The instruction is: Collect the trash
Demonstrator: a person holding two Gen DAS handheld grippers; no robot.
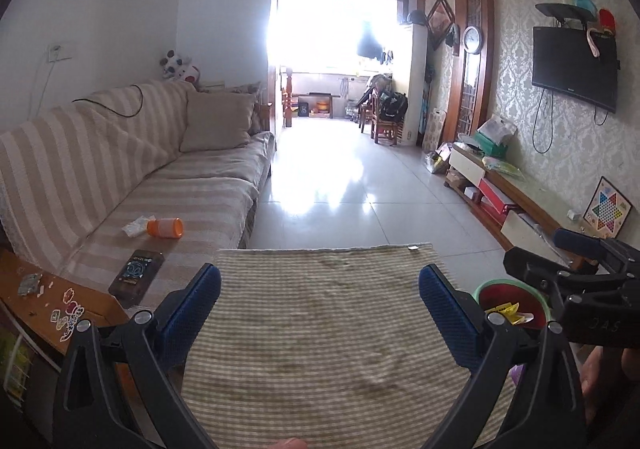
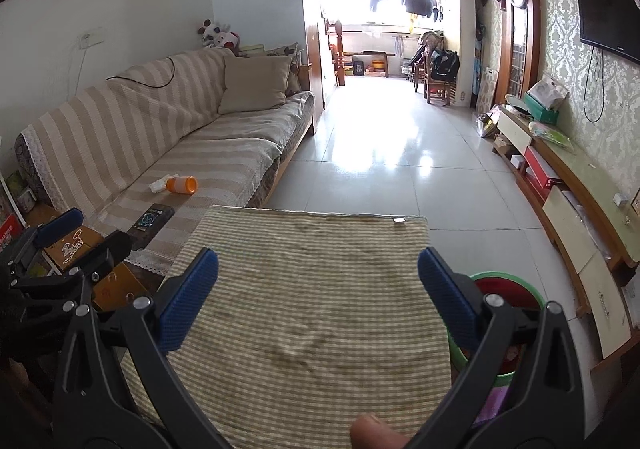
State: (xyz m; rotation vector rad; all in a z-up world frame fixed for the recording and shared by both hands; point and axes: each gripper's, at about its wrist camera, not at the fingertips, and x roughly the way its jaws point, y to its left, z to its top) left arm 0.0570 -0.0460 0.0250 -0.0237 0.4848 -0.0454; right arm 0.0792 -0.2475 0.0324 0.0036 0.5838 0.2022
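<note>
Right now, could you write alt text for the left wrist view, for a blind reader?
Open left tongs hover empty over a striped cloth. An orange bottle lies beside crumpled tissue on the sofa, and a green bin with wrappers stands at right.

An orange bottle (image 1: pixel 165 228) lies on its side beside crumpled tissue (image 1: pixel 137 226) (white) — both on the sofa seat.
</note>
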